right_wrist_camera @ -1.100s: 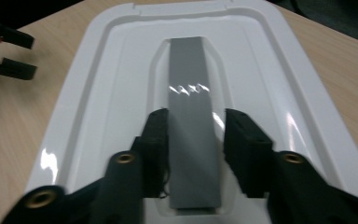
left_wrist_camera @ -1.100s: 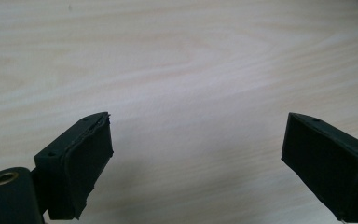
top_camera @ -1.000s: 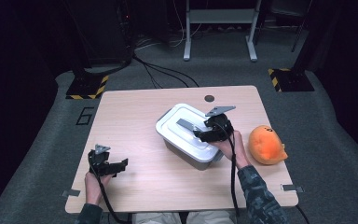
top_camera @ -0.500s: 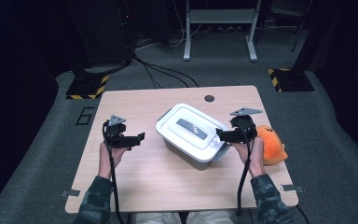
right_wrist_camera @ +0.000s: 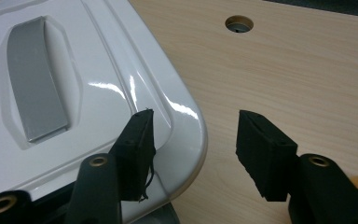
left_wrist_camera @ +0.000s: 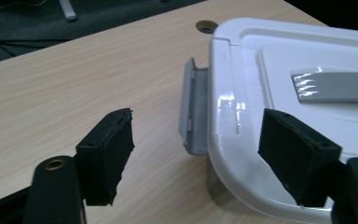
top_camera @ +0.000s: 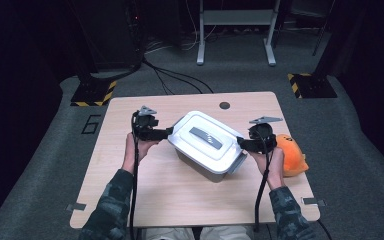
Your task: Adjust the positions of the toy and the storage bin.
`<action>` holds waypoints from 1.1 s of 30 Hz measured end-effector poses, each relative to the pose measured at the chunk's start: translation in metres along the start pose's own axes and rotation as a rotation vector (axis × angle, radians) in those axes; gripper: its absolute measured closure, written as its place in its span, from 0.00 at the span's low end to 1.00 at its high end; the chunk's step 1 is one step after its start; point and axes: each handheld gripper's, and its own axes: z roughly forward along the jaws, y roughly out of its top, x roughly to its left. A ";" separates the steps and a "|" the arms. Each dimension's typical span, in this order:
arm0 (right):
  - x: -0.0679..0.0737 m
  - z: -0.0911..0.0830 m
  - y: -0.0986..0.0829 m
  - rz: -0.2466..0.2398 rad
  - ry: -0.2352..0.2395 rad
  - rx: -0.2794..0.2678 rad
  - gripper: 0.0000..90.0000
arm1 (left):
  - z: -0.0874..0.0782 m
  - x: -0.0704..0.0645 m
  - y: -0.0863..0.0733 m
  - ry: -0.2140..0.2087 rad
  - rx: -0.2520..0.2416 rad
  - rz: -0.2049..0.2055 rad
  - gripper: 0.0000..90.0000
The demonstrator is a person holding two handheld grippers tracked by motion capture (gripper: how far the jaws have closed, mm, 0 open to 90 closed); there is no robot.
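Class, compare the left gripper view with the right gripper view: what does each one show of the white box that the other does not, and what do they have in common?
The left gripper view alone shows the grey latch flipped outward at the end of the white box, between the left gripper's open jaws. The right gripper view alone shows a rounded lid corner with no latch, one jaw of the open right gripper over it. Both show the white lid, its grey handle, the wooden table and its round hole.
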 end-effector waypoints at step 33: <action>0.010 0.018 0.016 -0.061 -0.037 0.017 0.78 | -0.017 -0.021 -0.027 -0.069 -0.035 -0.021 0.67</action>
